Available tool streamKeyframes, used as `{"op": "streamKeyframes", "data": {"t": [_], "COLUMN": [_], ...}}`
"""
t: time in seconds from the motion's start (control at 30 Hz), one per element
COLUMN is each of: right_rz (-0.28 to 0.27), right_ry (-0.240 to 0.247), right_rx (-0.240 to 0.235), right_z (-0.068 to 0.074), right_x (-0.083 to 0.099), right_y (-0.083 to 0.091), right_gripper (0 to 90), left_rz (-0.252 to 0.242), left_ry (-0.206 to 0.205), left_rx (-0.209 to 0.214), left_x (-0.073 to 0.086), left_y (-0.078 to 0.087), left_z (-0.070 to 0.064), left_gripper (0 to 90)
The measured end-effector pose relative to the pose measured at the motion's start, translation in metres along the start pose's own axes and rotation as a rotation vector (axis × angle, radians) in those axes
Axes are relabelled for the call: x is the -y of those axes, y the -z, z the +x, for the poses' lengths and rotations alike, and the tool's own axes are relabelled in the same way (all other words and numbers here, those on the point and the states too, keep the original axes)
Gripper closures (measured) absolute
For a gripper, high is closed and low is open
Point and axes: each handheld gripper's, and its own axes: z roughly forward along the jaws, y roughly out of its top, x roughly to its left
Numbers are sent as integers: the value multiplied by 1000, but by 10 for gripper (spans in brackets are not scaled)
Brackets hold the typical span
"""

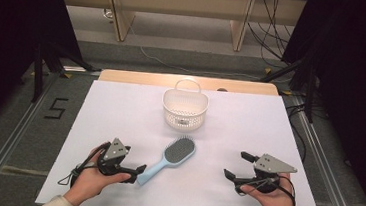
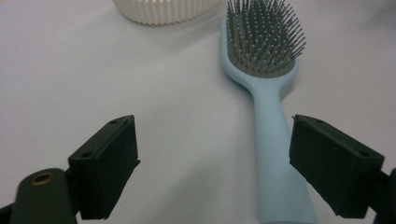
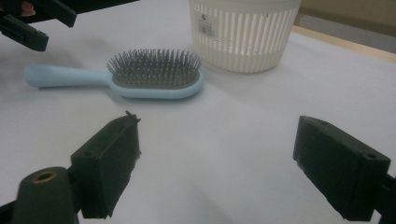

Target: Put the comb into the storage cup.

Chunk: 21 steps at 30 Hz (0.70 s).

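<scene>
Both grippers rest low over the white table [image 1: 120, 112], jaws spread. The left gripper [image 2: 212, 163] sits at the blue hairbrush [image 2: 271, 121] handle, nearer its right jaw; right gripper [image 1: 240, 164] well apart.

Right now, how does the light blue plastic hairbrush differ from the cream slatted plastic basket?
The light blue plastic hairbrush lies flat, bristles up; the cream slatted plastic basket stands upright. The hairbrush is long and slim, the basket round, open-topped and with a loop handle. The hairbrush's handle end lies by the left gripper, whose jaws are open; the basket sits farther back. Both rest on the white table.
</scene>
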Motion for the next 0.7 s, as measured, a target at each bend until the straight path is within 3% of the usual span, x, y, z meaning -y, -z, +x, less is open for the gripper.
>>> {"op": "streamKeyframes", "data": {"t": [0.33, 0.7], "right_rz": [-9, -21], "right_ry": [-10, -25], "right_rx": [9, 29], "right_z": [0, 2], "right_x": [2, 4], "right_y": [1, 7], "right_gripper": [158, 160], "left_rz": [70, 150], "left_ry": [-9, -40], "left_rx": [33, 29], "left_x": [-14, -36], "left_y": [-10, -26], "left_z": [-8, -14], "left_gripper": [159, 170]}}
